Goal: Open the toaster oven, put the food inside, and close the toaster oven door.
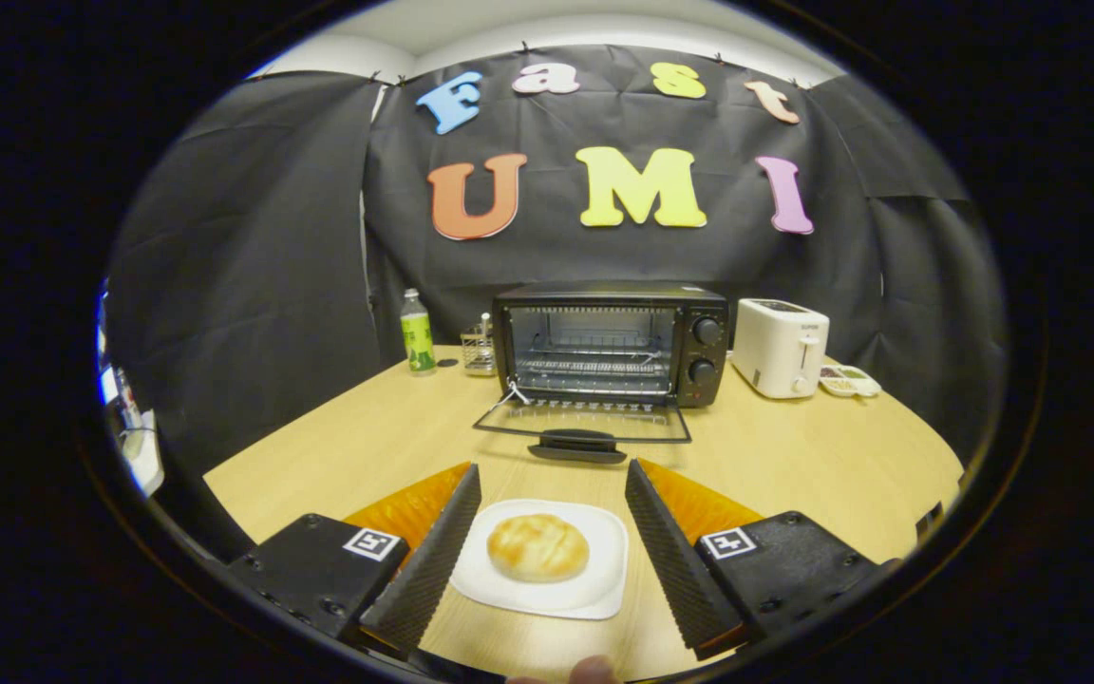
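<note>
Spread wide apart, the jaws of the gripper [552, 475] hold nothing; the bun [537, 547] sits on its white plate [604, 579] on the table between the two fingers, and neither finger touches it. From the look of it, the plate lies a little below the fingers, so the gripper seems to hover over it.

Beyond the plate, straight ahead, the toaster oven [610, 344] stands with its glass door [583, 420] dropped flat onto the wooden table [794, 465], handle toward the gripper, and the wire rack bare inside. So the opening step looks done, and the step in hand is picking up the food. The next move probably calls for lowering the fingers around the bun or the plate rim, closing gently enough not to crush the soft bread, then carrying it over the lowered door onto the rack.

To the oven's right stands a white toaster [781, 346] with a small dish [849, 381] just beside it. To its left are a small wire basket [478, 350] and a green-labelled bottle [417, 332]. There is some lettering on the white toaster, too small to read; the bottle's label cannot be made out either
</note>
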`<state>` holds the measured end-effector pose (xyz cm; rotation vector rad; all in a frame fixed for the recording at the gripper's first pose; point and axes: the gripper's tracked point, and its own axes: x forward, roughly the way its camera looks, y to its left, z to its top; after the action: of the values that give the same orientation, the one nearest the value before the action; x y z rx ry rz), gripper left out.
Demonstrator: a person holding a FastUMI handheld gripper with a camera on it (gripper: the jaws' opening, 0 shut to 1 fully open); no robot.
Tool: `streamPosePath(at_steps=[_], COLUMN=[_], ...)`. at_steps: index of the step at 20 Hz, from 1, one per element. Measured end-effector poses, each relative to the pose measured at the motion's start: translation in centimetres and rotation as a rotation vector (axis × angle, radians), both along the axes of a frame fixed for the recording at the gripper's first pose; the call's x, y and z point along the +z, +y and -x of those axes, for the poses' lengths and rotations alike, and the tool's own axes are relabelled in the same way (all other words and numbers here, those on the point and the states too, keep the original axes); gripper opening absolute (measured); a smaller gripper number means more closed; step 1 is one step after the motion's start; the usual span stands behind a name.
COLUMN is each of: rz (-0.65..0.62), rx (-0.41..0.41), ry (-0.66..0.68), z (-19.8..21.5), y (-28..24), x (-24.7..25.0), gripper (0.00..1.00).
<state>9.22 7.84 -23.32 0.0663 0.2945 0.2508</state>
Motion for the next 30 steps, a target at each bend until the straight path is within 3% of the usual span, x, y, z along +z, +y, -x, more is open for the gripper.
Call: streamPosePath(at_steps=[8, 16, 20, 21, 25, 30], rz=[0.083, 0.017, -0.018, -0.034, -0.162, -0.382], rx=[-0.020, -0.054, -0.079, -0.092, -0.108, -0.133], ry=[0.124, 0.245, 0.258, 0.260, 0.237, 0.175], z=[0.3, -0.4, -0.7, -0.6, -0.5, -2.2], y=[1.4, 1.3, 1.3, 1.1, 1.6, 1.7], x=[-7.2, -9.6, -9.6, -9.5, -6.9, -1.5], gripper=[1.00, 1.00, 0.87, 0.77, 0.53, 0.47])
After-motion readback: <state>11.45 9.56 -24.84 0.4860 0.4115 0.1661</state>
